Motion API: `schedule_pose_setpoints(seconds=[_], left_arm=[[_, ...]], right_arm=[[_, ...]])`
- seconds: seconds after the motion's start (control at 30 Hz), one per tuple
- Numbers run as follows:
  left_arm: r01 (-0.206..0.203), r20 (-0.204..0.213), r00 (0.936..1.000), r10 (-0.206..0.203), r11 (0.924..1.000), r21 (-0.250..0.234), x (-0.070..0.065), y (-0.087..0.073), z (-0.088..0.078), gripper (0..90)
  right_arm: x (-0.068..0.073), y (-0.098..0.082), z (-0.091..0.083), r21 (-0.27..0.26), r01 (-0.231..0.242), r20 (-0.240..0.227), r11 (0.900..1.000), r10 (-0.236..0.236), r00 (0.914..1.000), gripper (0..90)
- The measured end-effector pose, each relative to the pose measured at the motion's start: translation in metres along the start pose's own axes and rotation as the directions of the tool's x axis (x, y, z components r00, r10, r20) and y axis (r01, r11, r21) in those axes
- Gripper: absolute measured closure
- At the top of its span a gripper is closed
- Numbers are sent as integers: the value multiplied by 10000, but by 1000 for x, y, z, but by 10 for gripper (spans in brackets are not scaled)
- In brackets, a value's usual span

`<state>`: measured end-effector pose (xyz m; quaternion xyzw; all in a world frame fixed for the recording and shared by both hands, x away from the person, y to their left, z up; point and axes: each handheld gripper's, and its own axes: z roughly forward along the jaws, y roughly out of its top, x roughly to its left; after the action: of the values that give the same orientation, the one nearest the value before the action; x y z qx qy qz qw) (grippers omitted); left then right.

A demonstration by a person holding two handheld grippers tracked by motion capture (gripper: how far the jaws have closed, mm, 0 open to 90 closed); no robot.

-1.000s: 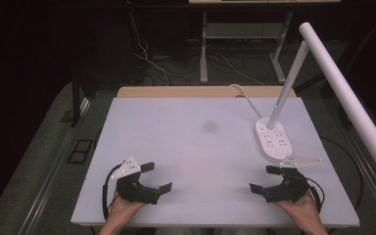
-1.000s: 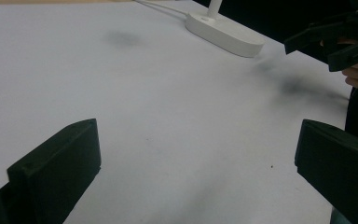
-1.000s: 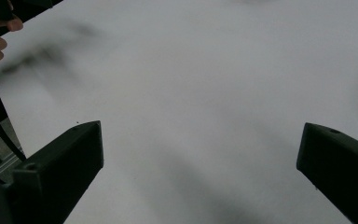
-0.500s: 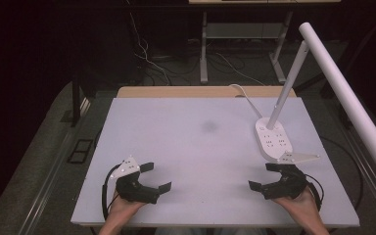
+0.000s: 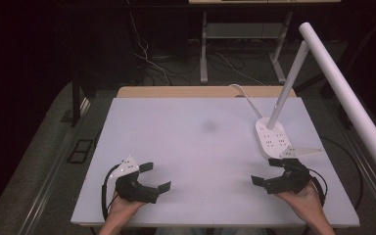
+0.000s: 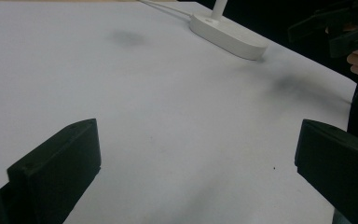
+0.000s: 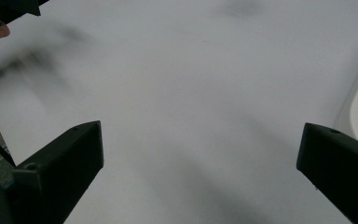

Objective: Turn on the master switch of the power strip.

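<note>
A: L gripper?
B: Near front-left corner of the worktop, low over it, jaws spread wide, nothing between them. Left gripper view confirms: bare white surface between the two black jaws.

A: R gripper?
B: Near front-right corner, also wide open, holding nothing. Right gripper view: blank top between the jaws, pic blurred.

A: Nearest thing to either?
B: Lamp base, white, oval, close to the right edge, just beyond the R gripper, not touching it. Upright stem leans up to a long white tube head overhanging the right edge. Cord runs off the back edge.

A: Anything else on top?
B: Faint grey smudge mid-worktop, toward back.
</note>
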<state>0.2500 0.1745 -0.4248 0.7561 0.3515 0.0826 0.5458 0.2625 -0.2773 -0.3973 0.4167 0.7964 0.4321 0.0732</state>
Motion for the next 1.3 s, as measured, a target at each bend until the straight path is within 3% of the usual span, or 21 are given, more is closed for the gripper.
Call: schedule_pose_setpoints(seconds=[1.3], left_arm=[[58,-418,9991,-69,9997,-246,4,1,-3,0]], right_arm=[[-14,62,4,743,765,274,9943,-787,9965,0]])
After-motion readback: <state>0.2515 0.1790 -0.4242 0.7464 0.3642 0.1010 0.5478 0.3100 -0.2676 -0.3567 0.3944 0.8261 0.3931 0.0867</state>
